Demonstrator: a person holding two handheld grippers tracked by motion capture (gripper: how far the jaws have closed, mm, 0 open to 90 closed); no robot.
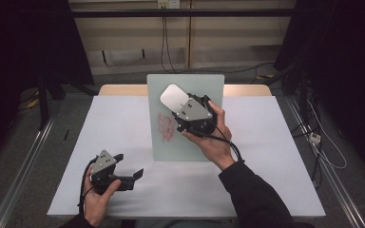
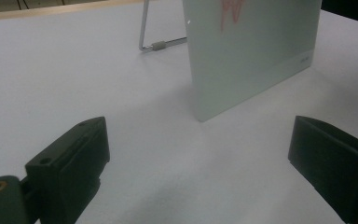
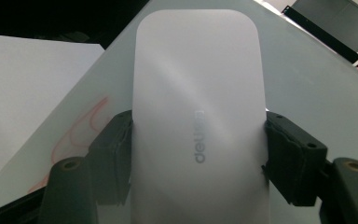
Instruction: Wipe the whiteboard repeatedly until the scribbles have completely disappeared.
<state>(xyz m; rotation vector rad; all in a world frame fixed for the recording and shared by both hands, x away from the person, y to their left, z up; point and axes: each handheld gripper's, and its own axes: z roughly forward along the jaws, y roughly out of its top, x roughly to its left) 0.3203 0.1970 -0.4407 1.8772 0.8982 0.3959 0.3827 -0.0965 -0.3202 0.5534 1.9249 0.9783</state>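
the right hand-held gripper (image 1: 183,105) is clamped on a white eraser (image 1: 173,97), a rounded block with grey lettering on its back. in the right gripper view the two jaws press its long sides, so the grasp looks firm. the eraser is held up against the upper part of a frosted glass board (image 1: 209,85) that stands upright, propped on a wire stand, in the middle of the white surface (image 1: 266,142); whether it actually touches the glass i cannot tell.

red scribbles (image 1: 166,127) are on the board, lower and to the left of the eraser, and they look whole, with no wiped streak through them. so the pick-up of the eraser seems done, and the wiping itself looks hardly begun, or at least the marks are all left to clear.

the left hand-held gripper (image 1: 126,167) rests low near the front of the surface, its jaws spread apart and holding nothing, well apart from the board.
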